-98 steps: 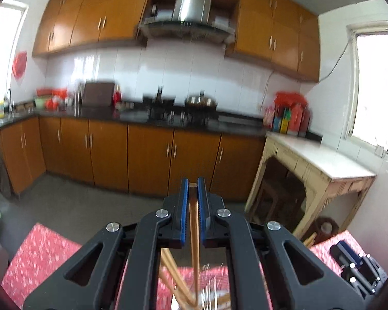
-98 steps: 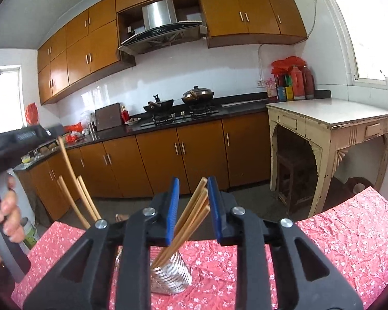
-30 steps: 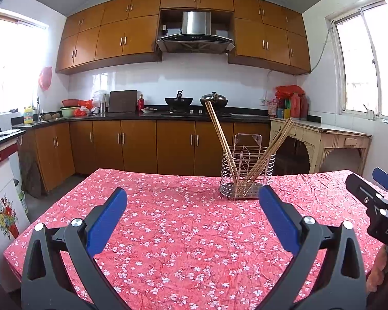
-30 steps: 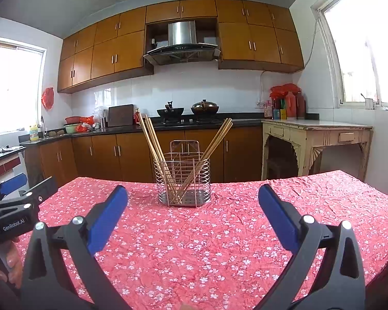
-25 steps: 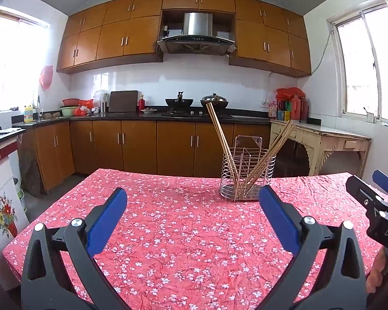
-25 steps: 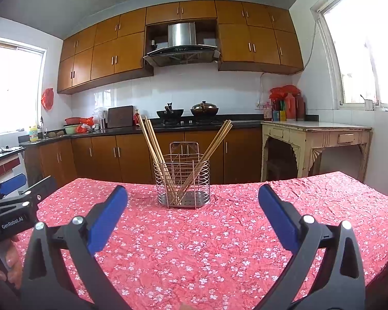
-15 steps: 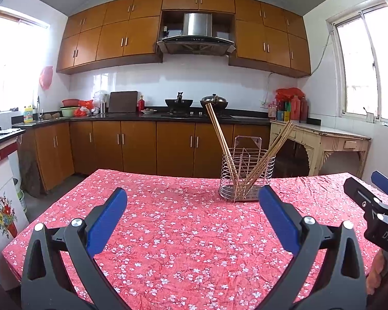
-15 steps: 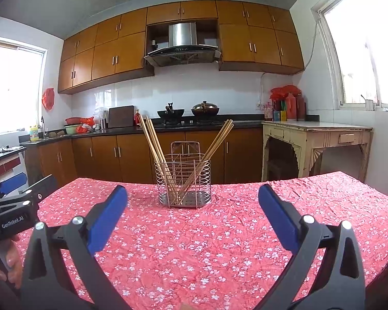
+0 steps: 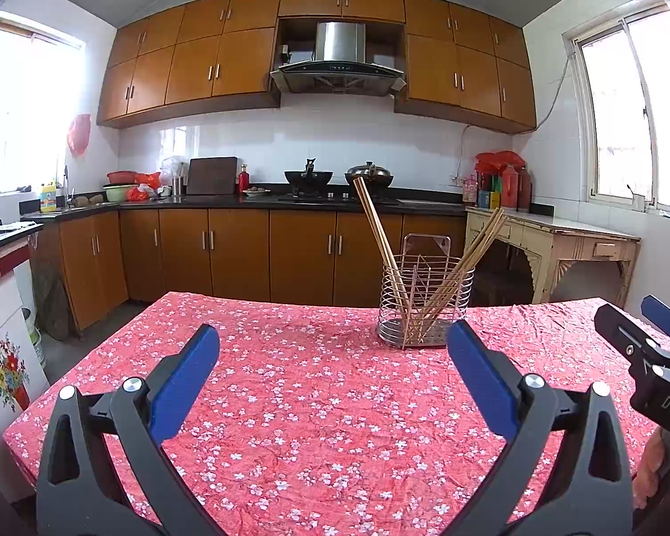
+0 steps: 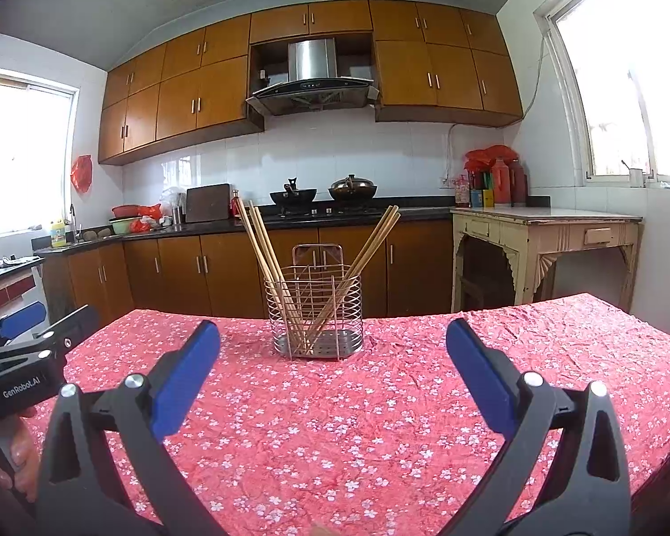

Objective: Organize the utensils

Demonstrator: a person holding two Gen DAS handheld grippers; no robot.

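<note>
Kitchen backdrop: brown cabinets, range hood top centre, two pots on the stove. Tabletop carries a red floral cloth. Wire utensil holder stands upright on it, centre of the right wrist frame, right of centre in the left wrist frame. Chopsticks sit inside it, splayed: one bunch leans left, another leans right. Left gripper jaws spread wide, nothing held, low in frame, well short of the holder. Right gripper same: jaws wide apart, empty, also short of the holder. Cream side table stands by the window, right edge.
</note>
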